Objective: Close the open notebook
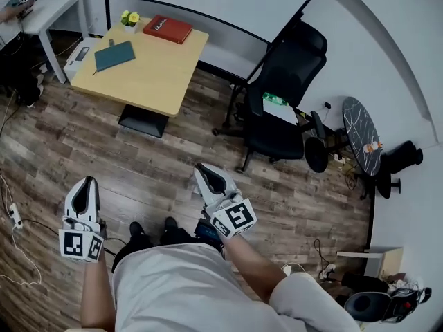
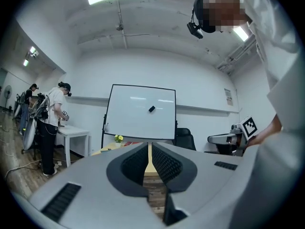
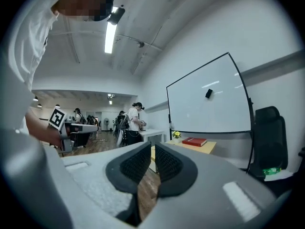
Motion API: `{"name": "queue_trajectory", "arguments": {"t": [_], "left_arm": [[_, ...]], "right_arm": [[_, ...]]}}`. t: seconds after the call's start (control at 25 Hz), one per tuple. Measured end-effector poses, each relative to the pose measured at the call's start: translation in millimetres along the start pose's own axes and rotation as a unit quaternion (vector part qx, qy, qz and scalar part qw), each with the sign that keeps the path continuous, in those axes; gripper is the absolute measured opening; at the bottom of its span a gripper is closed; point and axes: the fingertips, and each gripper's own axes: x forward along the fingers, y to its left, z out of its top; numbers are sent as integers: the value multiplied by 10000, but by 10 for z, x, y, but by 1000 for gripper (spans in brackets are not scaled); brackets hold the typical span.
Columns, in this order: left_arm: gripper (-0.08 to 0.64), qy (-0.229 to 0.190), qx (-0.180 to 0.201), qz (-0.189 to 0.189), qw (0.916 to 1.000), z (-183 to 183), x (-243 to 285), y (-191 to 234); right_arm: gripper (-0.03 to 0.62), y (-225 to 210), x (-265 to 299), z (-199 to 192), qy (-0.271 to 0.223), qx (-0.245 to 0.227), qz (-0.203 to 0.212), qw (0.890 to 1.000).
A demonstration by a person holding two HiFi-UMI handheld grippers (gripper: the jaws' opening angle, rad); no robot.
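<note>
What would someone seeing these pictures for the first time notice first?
First the two grey tools, the left tool and the right tool, held shut and empty low in the head view over the plank floor. Beyond them, at upper left, a light wooden table carries a teal notebook, a red book and a small yellow-flowered plant; a black office chair stands to its right.

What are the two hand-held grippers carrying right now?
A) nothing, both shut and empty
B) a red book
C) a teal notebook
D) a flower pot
A: the left gripper and right gripper each show jaws together with nothing between; the red book and teal notebook lie on the distant table.
</note>
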Motion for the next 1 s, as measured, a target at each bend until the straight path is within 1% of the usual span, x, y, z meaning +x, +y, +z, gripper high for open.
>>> {"name": "queue_trajectory", "arguments": {"t": [0.08, 0.2, 0.36, 0.64, 0.8, 1.0], "left_arm": [[29, -65, -34, -13, 10000, 37, -30, 102], [29, -115, -24, -36, 9999, 40, -166, 214], [29, -164, -66, -65, 9998, 43, -315, 399], [29, -203, -80, -75, 9997, 100, -437, 740], [29, -108, -120, -278, 9995, 45, -417, 850], [29, 11, -228, -614, 9979, -67, -341, 889]], "right_arm": [[25, 153, 112, 26, 19, -146, 57, 9999], [25, 388, 229, 104, -82, -417, 145, 9990], [25, 524, 322, 136, -177, -626, 38, 9979], [25, 526, 322, 53, -109, -585, -387, 9975], [25, 549, 316, 20, -57, -593, -553, 9967], [25, 617, 319, -14, -54, -582, -758, 9954]]}}
